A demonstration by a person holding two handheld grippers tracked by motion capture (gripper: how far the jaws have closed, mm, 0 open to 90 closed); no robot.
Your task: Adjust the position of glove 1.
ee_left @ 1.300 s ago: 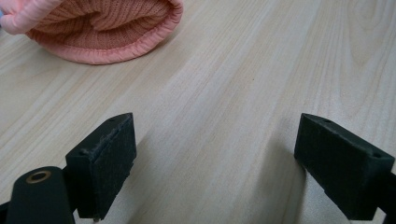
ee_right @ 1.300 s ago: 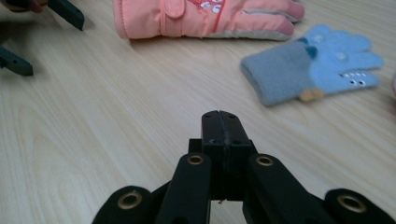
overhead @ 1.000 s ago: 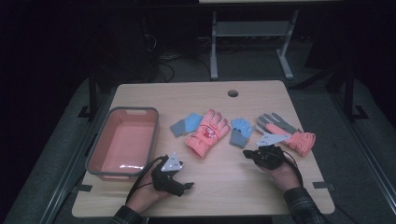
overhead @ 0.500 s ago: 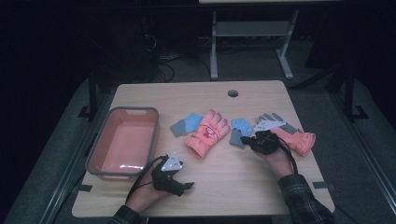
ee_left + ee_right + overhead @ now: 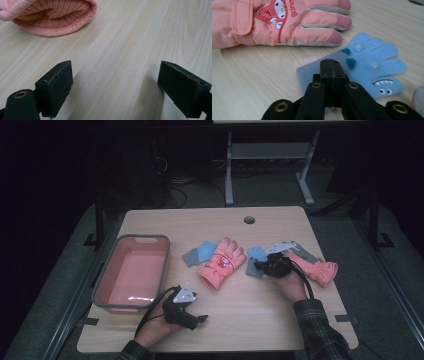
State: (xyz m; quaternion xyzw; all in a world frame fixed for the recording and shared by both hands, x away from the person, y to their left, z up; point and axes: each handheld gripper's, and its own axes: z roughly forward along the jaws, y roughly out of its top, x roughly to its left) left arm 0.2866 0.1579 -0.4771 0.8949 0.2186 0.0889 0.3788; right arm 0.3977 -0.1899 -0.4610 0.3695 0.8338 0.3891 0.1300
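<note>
1. Four gloves lie on the table (image 5: 240,310), right of the pink bin (image 5: 131,272).
2. I hold the left gripper (image 5: 115,85) wide and empty near the pink glove (image 5: 222,262).
3. I have the right gripper (image 5: 330,67) pinched flat, jaws together, tip over the cuff of the small blue glove (image 5: 372,67), nothing caught between them.
4. I judge this the reach; next I must spread those jaws to grasp the cuff.
</note>
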